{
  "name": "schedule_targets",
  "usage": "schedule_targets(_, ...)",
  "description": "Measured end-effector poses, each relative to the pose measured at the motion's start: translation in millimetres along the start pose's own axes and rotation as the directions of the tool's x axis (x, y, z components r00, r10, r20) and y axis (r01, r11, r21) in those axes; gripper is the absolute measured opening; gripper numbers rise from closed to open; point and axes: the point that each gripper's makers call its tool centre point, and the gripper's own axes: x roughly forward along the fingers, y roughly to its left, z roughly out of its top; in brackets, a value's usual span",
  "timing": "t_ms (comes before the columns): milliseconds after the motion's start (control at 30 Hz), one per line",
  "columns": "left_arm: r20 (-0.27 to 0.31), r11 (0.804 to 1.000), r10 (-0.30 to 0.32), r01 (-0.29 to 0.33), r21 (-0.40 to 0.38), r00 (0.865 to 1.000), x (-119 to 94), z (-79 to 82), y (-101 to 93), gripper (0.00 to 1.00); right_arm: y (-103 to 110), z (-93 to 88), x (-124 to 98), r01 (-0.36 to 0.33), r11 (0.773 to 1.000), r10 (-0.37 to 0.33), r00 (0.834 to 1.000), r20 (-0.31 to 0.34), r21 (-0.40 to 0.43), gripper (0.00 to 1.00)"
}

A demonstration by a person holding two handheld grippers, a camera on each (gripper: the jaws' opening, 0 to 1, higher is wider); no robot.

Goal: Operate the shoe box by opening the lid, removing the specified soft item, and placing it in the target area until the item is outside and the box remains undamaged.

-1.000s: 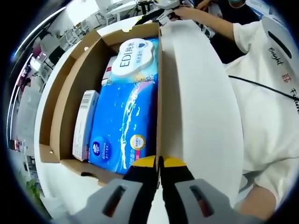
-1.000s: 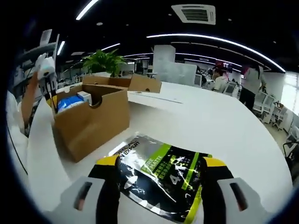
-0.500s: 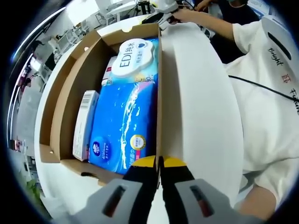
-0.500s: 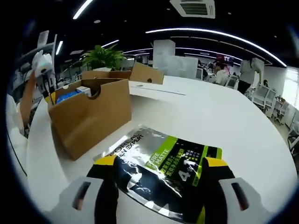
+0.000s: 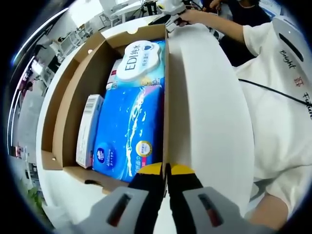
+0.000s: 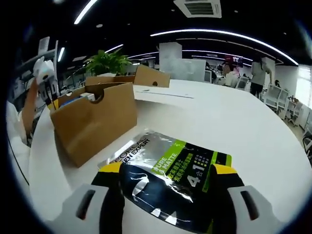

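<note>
Pouch out of the box, release pending

Placing is the step in hand. Beside the shoe box [image 6: 92, 124], on the white surface [image 6: 253, 141], lies the black-and-green soft pouch [image 6: 168, 183], between the spread jaws of the right claw [image 6: 165, 190], which bracket it without pinching. The left claw [image 5: 165, 170] is pressed together on the box's near wall, steadying it; a blue tissue pack [image 5: 129, 129] sits inside. Next, I judge, the right claw should lift clear, then the left one let go gently.

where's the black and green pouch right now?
In the right gripper view the black and green pouch lies on the white table between the right gripper jaws, outside and right of the cardboard box.
</note>
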Motion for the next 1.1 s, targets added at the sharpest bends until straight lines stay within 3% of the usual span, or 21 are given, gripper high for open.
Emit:
schedule_targets(500, -0.002, 1.000, -0.004, 0.004, -0.002, 1.000, -0.1, 0.0, 0.4, 0.02, 0.5, 0.3, -0.6, -0.023, 0.999, 0.023, 1.000, -0.021, -0.025, 0.70)
schedule_targets(667, -0.007, 1.000, -0.003, 0.003, -0.005, 1.000, 0.0, 0.0, 1.2, 0.02, 2.0, 6.8, -1.9, -0.006, 0.991, 0.007, 1.000, 0.011, -0.134, 0.67)
schedule_targets(767, -0.012, 1.000, -0.004, 0.004, -0.007, 1.000, 0.0, -0.1, 1.5, 0.02, 2.3, 14.5, -6.9, 0.025, 0.988, -0.017, 0.999, 0.051, -0.152, 0.60)
schedule_targets(833, -0.013, 1.000, -0.006, 0.006, -0.008, 1.000, 0.0, 0.0, 1.9, 0.02, 5.5, 19.1, -10.5, 0.009, 0.995, -0.002, 0.997, 0.074, -0.098, 0.55)
schedule_targets(1033, -0.017, 1.000, -0.012, 0.012, -0.005, 1.000, 0.2, 0.5, 1.1, 0.02, -9.3, 9.1, -12.5, 0.065, 0.997, -0.064, 0.997, 0.043, -0.033, 0.31)
schedule_targets(1100, -0.015, 1.000, -0.011, 0.011, -0.007, 1.000, 0.3, 0.6, 1.3, 0.02, -8.2, 9.7, -12.3, 0.048, 0.999, -0.047, 0.997, 0.058, -0.012, 0.33)
